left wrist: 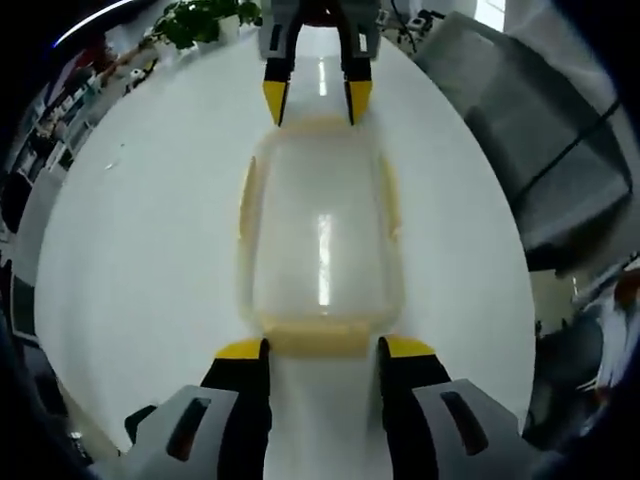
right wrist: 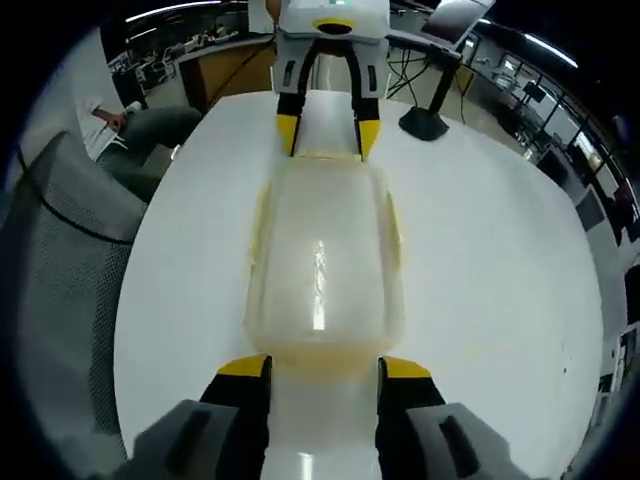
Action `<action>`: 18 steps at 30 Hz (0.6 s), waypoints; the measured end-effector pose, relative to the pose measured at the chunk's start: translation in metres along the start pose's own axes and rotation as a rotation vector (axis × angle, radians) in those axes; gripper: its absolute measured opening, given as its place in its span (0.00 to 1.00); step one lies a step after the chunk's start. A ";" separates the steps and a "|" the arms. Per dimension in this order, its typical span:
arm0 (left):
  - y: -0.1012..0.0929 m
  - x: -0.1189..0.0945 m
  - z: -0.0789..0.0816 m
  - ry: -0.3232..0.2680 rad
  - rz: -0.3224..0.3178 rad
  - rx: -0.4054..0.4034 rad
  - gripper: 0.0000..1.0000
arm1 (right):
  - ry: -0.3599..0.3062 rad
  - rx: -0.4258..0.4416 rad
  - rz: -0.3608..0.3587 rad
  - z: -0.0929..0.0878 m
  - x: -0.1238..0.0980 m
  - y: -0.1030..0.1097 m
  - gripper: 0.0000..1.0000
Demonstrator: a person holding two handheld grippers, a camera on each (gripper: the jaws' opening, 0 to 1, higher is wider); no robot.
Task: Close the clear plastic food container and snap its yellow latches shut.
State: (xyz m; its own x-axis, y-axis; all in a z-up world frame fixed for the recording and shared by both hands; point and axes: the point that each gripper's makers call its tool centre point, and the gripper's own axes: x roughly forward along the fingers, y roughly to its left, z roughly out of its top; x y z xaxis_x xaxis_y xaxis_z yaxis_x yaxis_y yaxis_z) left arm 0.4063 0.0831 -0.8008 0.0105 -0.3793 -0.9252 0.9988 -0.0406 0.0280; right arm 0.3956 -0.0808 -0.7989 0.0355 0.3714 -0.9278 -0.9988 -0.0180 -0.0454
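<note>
The clear plastic container (left wrist: 320, 230) lies lengthwise on the white table, lid on top, with pale yellow latches (left wrist: 247, 195) along its sides. My left gripper (left wrist: 325, 350) is open, its yellow fingertips (left wrist: 240, 348) flanking the near end latch (left wrist: 315, 338). The right gripper (left wrist: 316, 105) faces it from the far end. In the right gripper view the container (right wrist: 320, 260) lies the same way. My right gripper (right wrist: 325, 367) is open at its near end latch (right wrist: 320, 355), and the left gripper (right wrist: 327, 135) stands at the far end. I cannot tell whether the fingertips touch the container.
The round white table (left wrist: 130, 250) has bare surface on both sides of the container. A grey mesh chair (left wrist: 540, 130) stands by the table edge, and a green plant (left wrist: 200, 20) beyond it. A seated person (right wrist: 140, 125) and a black stand base (right wrist: 425, 120) are at the far side.
</note>
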 end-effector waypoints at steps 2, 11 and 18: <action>0.000 0.001 0.002 -0.008 -0.001 -0.028 0.39 | 0.011 -0.009 -0.010 0.000 0.001 -0.002 0.36; 0.001 0.003 0.004 -0.007 -0.002 -0.038 0.39 | 0.019 0.012 0.008 -0.002 0.006 -0.003 0.36; -0.001 0.002 0.002 -0.003 0.003 -0.041 0.37 | 0.027 -0.004 0.012 -0.002 0.006 -0.002 0.35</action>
State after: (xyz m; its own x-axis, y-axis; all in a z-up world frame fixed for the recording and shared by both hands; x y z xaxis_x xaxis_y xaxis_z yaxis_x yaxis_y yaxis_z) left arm 0.4057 0.0804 -0.8024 0.0135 -0.3820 -0.9241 0.9999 -0.0016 0.0153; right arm 0.3984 -0.0800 -0.8050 0.0248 0.3460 -0.9379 -0.9990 -0.0264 -0.0361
